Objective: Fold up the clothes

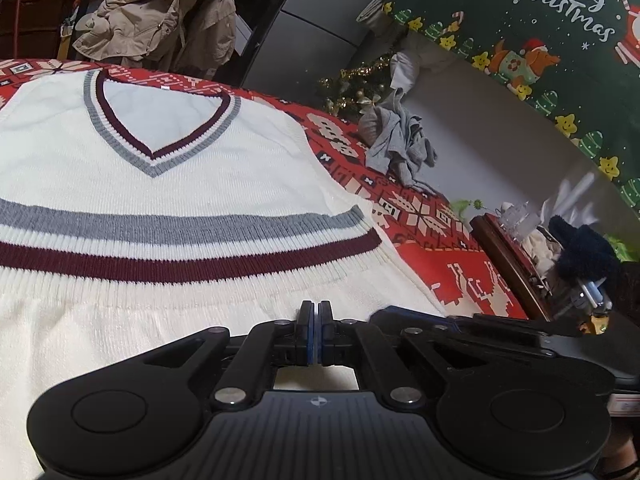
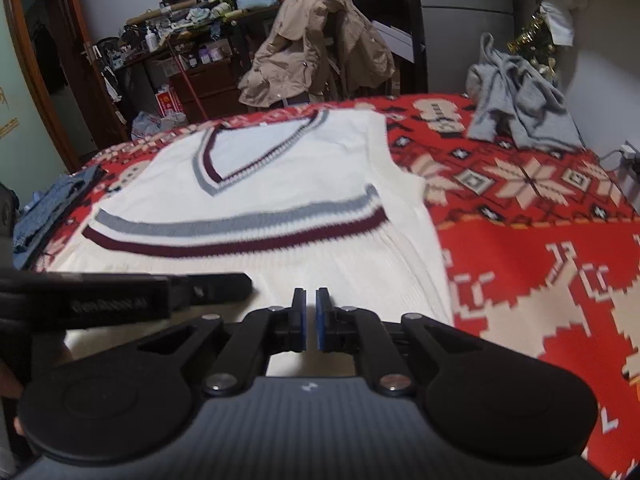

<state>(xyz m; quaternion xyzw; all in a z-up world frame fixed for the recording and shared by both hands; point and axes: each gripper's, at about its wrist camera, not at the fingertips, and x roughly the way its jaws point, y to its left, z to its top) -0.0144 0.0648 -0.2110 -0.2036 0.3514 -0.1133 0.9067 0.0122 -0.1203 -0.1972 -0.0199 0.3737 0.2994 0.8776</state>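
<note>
A white knit vest [image 1: 200, 184] with a grey and maroon V-neck lies flat on the red patterned blanket [image 1: 424, 220]. Its striped hem is turned up across the middle. My left gripper [image 1: 319, 316] is shut at the vest's near folded edge, with nothing seen between its pads. In the right wrist view the same vest [image 2: 280, 168] lies ahead. My right gripper [image 2: 311, 304] hovers over the vest's near right part, its blue pads a narrow gap apart and holding nothing. The black housing [image 2: 120, 296] of the left tool sits close beside it on the left.
A crumpled grey garment [image 2: 520, 116] lies on the blanket [image 2: 540, 240] at the far right. Folded blue denim [image 2: 52, 208] sits at the left edge. A beige jacket [image 2: 316, 40] hangs on a chair beyond the bed. A cluttered side table [image 1: 520, 240] stands on the right.
</note>
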